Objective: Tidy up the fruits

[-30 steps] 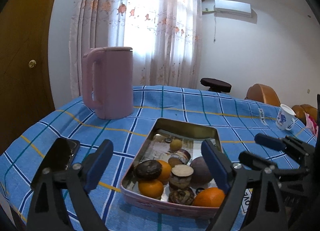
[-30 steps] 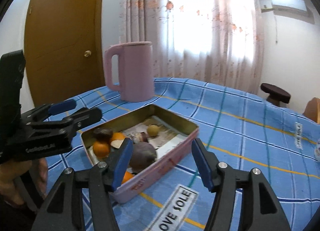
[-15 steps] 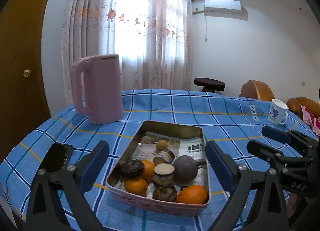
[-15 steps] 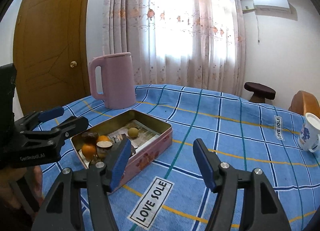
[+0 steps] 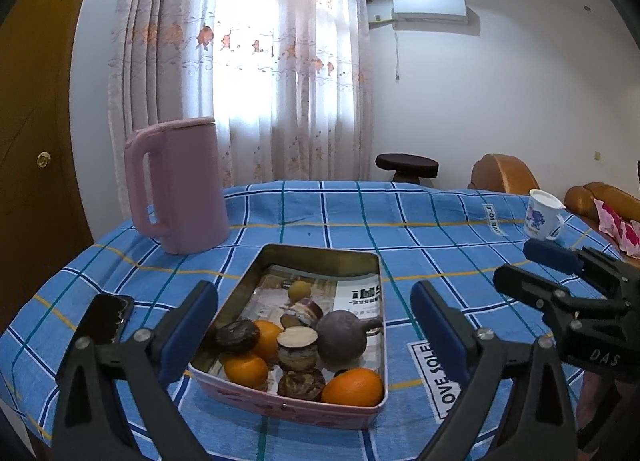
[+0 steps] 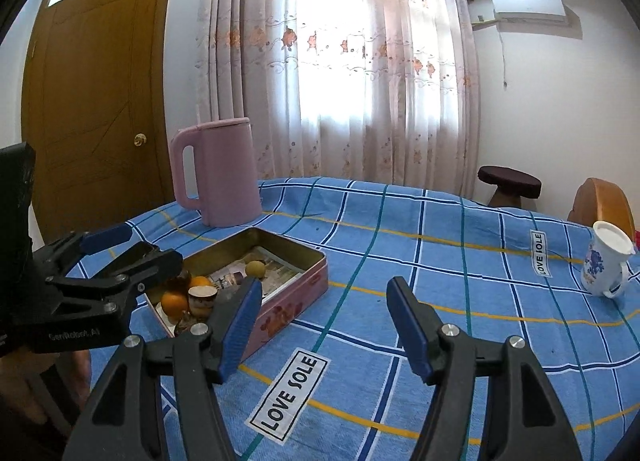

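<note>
Phone (image 5: 106, 319): far left on the cloth, not mine to move.
Left gripper (image 5: 314, 327): I hold it spread wide, empty.
Tin (image 5: 320, 253): mid-table, fruit piled at its near end.
Oranges (image 5: 352, 387): firm, light, likely to roll; I'd pinch across the middle.
Right gripper (image 6: 324, 319): half spread, empty, over bare cloth.

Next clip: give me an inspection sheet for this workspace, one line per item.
Surface: table under a blue checked tablecloth.
Job's things: metal tin holding oranges, a dark round fruit, a small yellow fruit and cut brown pieces.
Clutter: pink kettle, phone, white mug.
Grippers: left gripper open, empty, in front of the tin; right gripper open, empty, over bare cloth.
Cables: nothing seen on the table.
Surroundings: curtain, door, stool, air conditioner.
</note>
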`<move>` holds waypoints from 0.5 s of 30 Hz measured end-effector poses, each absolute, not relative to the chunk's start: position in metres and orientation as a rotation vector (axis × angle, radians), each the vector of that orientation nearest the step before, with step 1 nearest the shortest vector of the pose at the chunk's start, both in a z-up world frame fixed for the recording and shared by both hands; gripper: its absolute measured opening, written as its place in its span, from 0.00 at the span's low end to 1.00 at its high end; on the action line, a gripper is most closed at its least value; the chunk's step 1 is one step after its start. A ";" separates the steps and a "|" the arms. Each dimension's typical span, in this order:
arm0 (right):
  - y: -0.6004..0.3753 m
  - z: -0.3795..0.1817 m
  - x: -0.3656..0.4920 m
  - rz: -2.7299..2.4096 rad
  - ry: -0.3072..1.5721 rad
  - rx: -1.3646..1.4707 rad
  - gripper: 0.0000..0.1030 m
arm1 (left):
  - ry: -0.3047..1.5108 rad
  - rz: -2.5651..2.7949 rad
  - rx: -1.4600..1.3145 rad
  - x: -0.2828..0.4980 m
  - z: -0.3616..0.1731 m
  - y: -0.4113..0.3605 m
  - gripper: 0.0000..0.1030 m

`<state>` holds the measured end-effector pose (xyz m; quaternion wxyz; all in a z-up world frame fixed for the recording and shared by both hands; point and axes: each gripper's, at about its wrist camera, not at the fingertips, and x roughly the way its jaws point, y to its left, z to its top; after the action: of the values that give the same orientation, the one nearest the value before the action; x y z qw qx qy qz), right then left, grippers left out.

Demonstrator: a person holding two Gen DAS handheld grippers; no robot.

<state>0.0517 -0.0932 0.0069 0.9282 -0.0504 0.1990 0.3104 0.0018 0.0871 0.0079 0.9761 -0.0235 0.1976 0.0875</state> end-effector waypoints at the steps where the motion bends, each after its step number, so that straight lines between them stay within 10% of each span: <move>1: -0.094 0.007 0.052 0.635 0.408 -0.101 0.64 | 0.397 0.174 -0.046 0.002 0.008 0.086 0.96; 15: -0.101 0.010 0.049 0.624 0.395 -0.083 0.65 | 0.401 0.172 -0.027 0.002 0.008 0.078 0.97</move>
<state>0.0490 -0.1010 0.0105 0.9317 -0.0407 0.1931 0.3048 0.0020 0.0775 0.0084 0.9762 -0.0132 0.1990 0.0853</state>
